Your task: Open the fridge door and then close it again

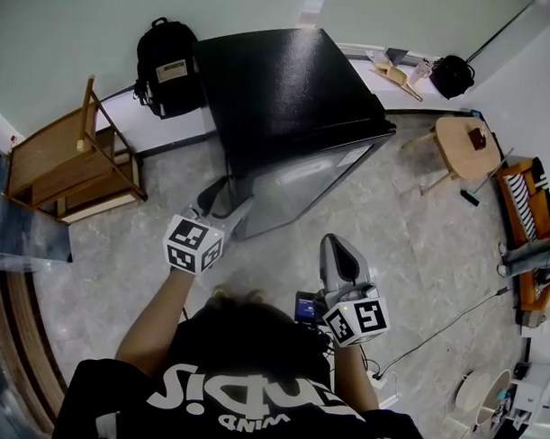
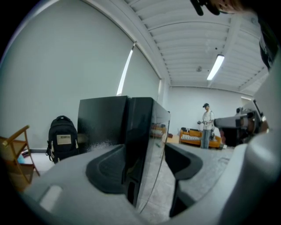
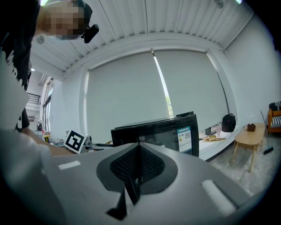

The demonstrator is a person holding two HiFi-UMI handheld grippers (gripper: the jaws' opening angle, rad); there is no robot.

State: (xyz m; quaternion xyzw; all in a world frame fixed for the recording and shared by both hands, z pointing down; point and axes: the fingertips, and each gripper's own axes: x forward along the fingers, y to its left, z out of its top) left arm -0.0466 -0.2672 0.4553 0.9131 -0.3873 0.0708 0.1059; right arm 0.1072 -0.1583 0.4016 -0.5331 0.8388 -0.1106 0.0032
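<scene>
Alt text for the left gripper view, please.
The left gripper, jaws open, frames the front edge of a black fridge. A black backpack sits by the wall at left; a person stands far off near an orange sofa.

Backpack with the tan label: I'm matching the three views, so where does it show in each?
Head view: backpack upper left, against the wall, left of the fridge.
Left gripper view: backpack lower left, left of the fridge.
Right gripper view: not in it.
Shared landmark: the black fridge, in all three.

Pale room, grey floor (image 1: pixel 418 237)
We see a wooden rack (image 1: pixel 52 166) left, a backpack (image 1: pixel 168 71) by the wall (image 1: pixel 65 36), a round stool (image 1: pixel 465 144) right.
</scene>
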